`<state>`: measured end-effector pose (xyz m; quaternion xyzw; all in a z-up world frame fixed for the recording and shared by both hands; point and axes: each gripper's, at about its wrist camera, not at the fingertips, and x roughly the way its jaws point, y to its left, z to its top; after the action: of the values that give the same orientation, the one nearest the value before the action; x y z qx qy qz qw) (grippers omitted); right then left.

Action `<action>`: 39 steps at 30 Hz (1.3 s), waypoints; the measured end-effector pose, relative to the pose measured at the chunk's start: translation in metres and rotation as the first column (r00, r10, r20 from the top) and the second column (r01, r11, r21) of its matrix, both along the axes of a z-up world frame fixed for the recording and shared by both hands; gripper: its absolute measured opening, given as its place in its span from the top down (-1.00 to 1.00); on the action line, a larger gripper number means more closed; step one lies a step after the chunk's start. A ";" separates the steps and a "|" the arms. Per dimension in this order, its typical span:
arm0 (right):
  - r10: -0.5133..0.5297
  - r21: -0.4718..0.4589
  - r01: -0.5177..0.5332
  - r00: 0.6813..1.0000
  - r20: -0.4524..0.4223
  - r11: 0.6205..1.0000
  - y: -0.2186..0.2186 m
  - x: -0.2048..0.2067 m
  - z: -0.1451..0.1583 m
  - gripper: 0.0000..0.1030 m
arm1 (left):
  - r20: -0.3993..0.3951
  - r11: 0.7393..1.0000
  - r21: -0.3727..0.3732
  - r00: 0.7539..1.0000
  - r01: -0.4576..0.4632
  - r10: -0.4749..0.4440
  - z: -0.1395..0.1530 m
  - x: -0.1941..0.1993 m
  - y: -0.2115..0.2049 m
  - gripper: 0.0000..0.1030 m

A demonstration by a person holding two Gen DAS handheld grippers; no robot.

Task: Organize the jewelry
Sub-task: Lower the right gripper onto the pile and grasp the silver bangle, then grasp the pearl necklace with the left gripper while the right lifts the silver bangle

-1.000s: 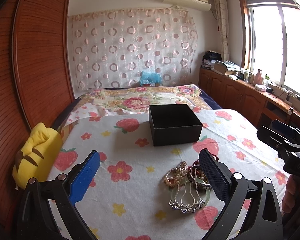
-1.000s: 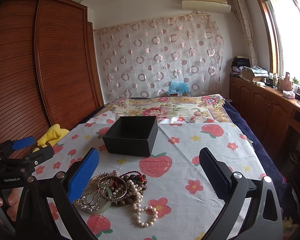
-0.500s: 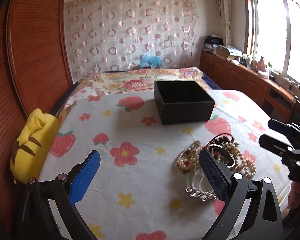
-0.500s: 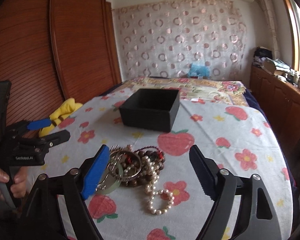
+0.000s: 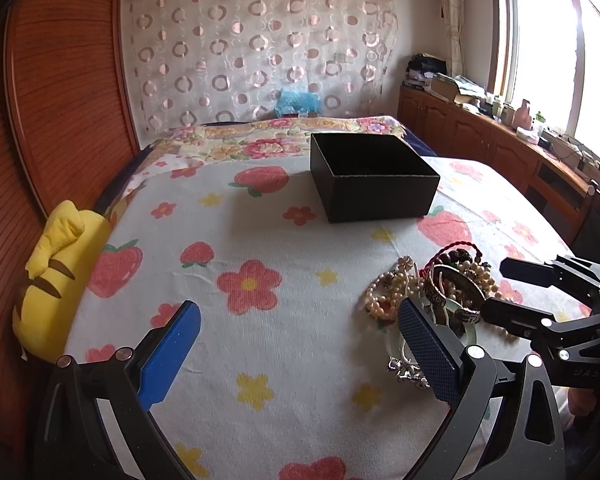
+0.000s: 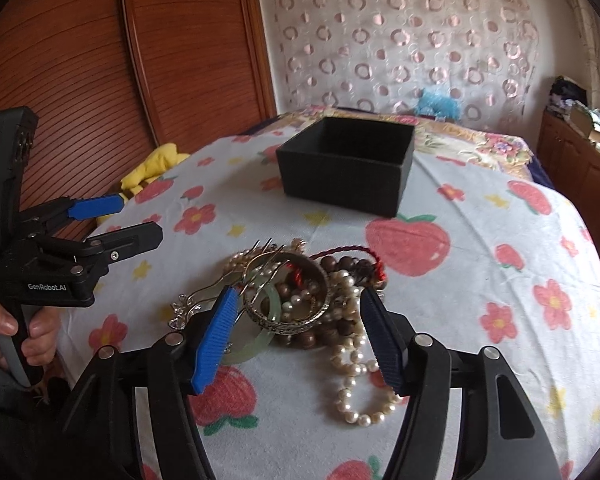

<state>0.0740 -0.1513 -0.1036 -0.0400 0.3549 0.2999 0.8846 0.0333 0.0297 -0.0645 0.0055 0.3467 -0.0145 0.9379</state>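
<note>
Jewelry heap: a tangled pile of pearl strands, dark wooden beads and red cord (image 6: 332, 300) lies on the strawberry-and-flower printed bedspread (image 6: 480, 280), near the front edge, well short of the box.
Silver bangle: an engraved silver metal bangle (image 6: 288, 300) sits tilted on top of the heap, overlapping a pale green jade ring (image 6: 270, 310) and the prongs of a silver hair comb (image 6: 204, 300).
Pearl necklace: a loop of white pearls (image 6: 360, 392) trails out of the heap toward the camera.
Box: an open black square cardboard box (image 6: 348, 168) stands farther back on the bedspread, apart from the heap; its inside looks empty as far as can be seen.
Right gripper (image 6: 296, 340): tongs spread wide and low, bracketing the bangle and holding nothing.
Left gripper (image 5: 300, 356): tongs wide apart, nothing between them, hovering just left of the heap.
Likely step: closing on the bangle for a first pick.
Risk, tangling: beads or comb prongs threaded through the bangle could ride up with it and drop off on the way to the box.
Risk, slip: the hard, rounded rim may squirt out of a pinch that lands off-centre.
Risk, collision: the two grippers are close beside the same heap.
</note>
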 end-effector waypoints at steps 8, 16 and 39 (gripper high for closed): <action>0.057 -0.015 -0.058 0.997 -0.044 0.998 0.019 0.020 -0.006 -0.28 | -0.022 1.000 -0.014 1.000 0.001 -0.001 -0.008 0.002 0.003 -0.85; 0.071 -0.070 -0.076 0.994 -0.081 0.995 0.033 0.041 -0.013 -0.29 | -0.032 1.000 -0.022 0.999 0.007 -0.008 -0.015 0.002 0.006 -0.85; -0.012 -0.032 0.014 0.999 0.038 0.999 -0.023 0.043 0.026 -0.13 | -0.126 0.958 -0.086 0.951 0.273 -0.282 -0.029 0.036 -0.042 0.00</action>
<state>0.1171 -0.1741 -0.0777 -0.0577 0.3432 0.2875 0.8923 0.0693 -0.0124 -0.0932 0.0216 0.4053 -0.1582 0.9001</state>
